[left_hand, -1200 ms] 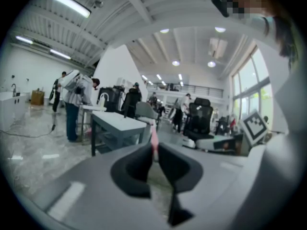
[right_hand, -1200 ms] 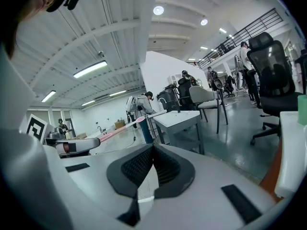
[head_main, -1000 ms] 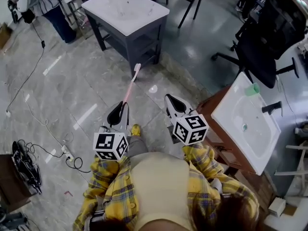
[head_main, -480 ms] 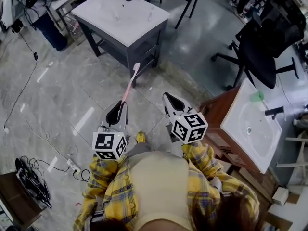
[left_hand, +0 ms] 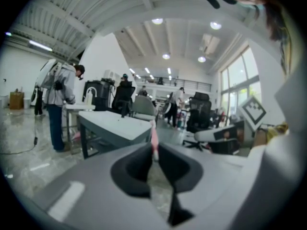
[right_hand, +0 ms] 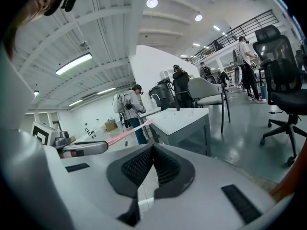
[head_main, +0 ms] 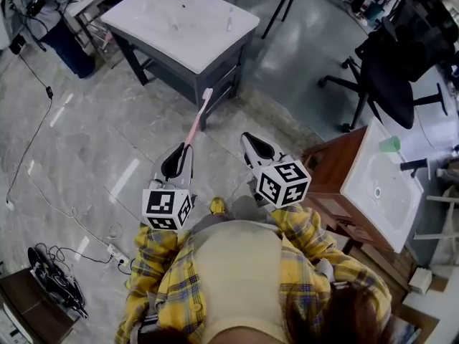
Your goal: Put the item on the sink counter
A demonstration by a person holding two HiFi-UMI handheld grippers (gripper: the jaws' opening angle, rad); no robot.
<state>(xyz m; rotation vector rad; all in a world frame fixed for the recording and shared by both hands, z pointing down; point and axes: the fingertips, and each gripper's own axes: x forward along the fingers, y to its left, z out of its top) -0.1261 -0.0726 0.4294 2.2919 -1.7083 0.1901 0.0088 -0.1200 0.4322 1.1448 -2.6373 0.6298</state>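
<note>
A pink toothbrush with a white head sticks forward out of my left gripper, which is shut on its handle. In the left gripper view the toothbrush rises between the closed jaws of the left gripper. My right gripper is alongside, shut and empty; its ribbed pads meet in the right gripper view. The grey sink counter with a white top stands ahead, beyond the brush tip, also seen in both gripper views.
A second white sink on a wooden cabinet stands at the right, with a green cup on its rim. A black office chair is behind it. Cables lie on the floor at left. A person stands by a far table.
The view has shifted toward the grey sink counter, which now sits closer. Both grippers keep their pose, the left still holding the toothbrush.
</note>
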